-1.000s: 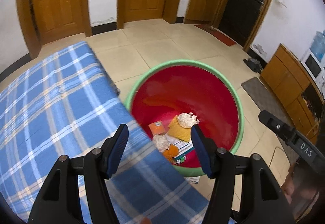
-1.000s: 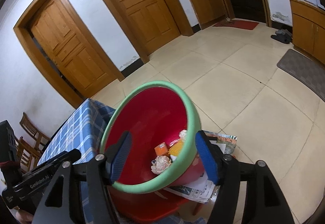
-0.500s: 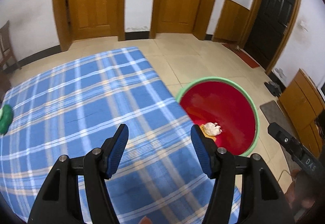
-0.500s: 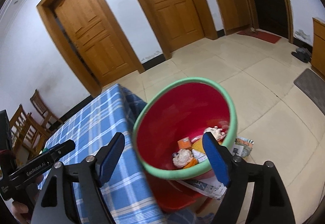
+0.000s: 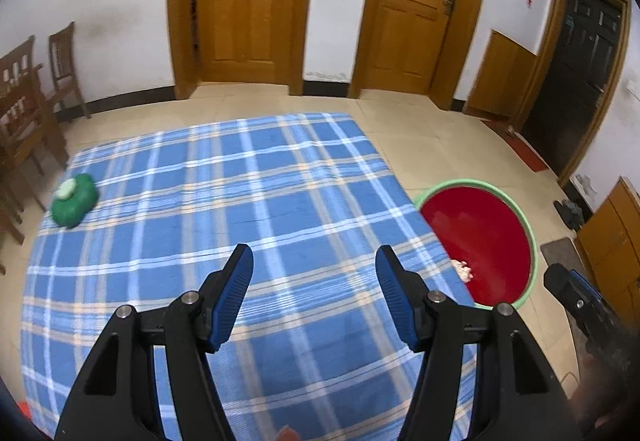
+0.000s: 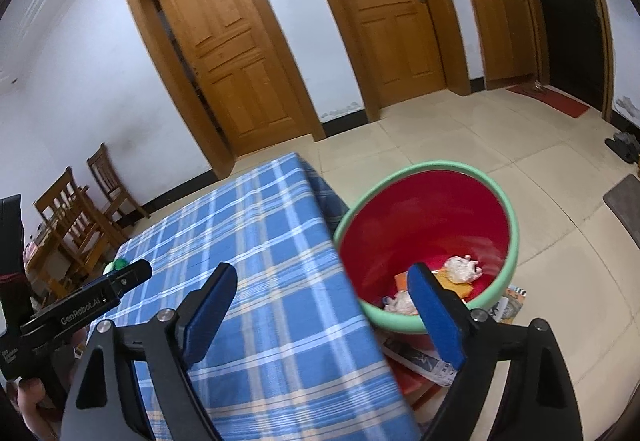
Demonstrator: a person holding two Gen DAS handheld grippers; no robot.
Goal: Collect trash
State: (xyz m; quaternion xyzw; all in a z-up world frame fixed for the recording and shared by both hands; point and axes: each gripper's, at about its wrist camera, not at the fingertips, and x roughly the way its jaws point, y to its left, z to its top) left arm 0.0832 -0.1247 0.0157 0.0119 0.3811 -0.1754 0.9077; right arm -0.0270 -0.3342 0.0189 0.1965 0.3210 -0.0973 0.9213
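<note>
Both views swung from red basin [image 5: 492,225] to plaid tablecloth [image 5: 200,221], left gripper [image 5: 314,281] and right gripper [image 6: 320,295] spread wide, empty, green wad [image 5: 74,201] at far corner

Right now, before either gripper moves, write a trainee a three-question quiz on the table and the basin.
1. True or false: the left gripper is shut on a piece of trash.
2. What colour is the lump at the far left of the checked tablecloth? A red, B green, C yellow
3. Fill in: the crumpled paper lies inside the ____ basin with the green rim.

Key: 1 false, both grippers are open and empty; 2 B; 3 red.
</note>
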